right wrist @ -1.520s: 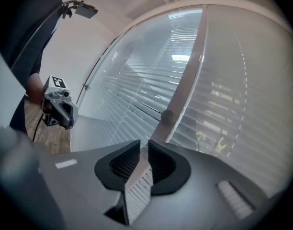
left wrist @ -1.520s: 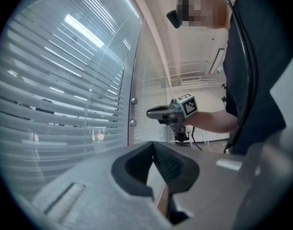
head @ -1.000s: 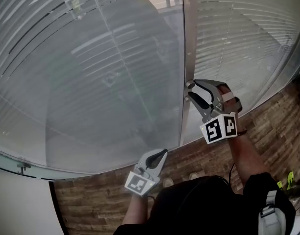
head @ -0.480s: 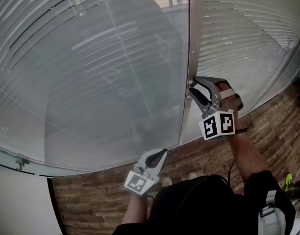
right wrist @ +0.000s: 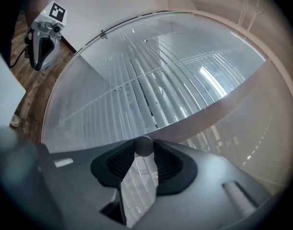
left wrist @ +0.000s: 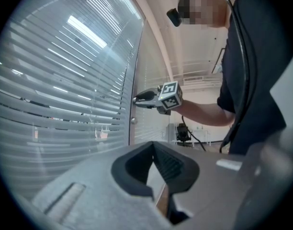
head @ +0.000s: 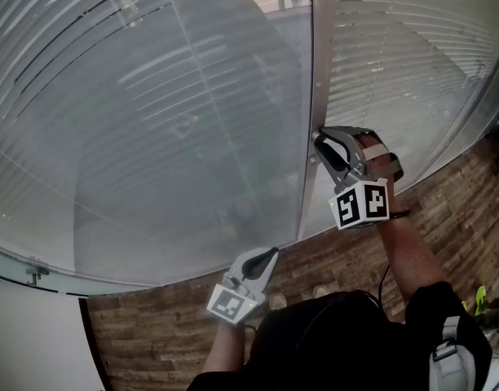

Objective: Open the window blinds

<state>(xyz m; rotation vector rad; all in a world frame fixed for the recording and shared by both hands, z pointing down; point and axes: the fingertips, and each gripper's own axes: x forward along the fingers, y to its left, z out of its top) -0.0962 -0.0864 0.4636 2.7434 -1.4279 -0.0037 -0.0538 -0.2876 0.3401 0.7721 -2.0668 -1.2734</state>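
Note:
Closed white slat blinds (head: 152,137) sit behind glass left of a metal frame post (head: 308,96). A small round knob (right wrist: 143,145) sticks out from that post. My right gripper (head: 319,147) points at the post, and its jaws have just been closing, so both pads now press on the knob. In the left gripper view the right gripper (left wrist: 137,99) meets the post at mid height. My left gripper (head: 270,255) hangs lower, away from the glass, its fingertips (left wrist: 153,145) together with nothing between them.
A second pane of closed blinds (head: 396,63) lies right of the post. Wooden flooring (head: 445,218) runs below the window and a white wall panel (head: 29,332) stands at lower left. The person's body fills the lower middle of the head view.
The right gripper's jaws have narrowed around the knob on the post. Both hands stay where they were, and the blinds look the same.

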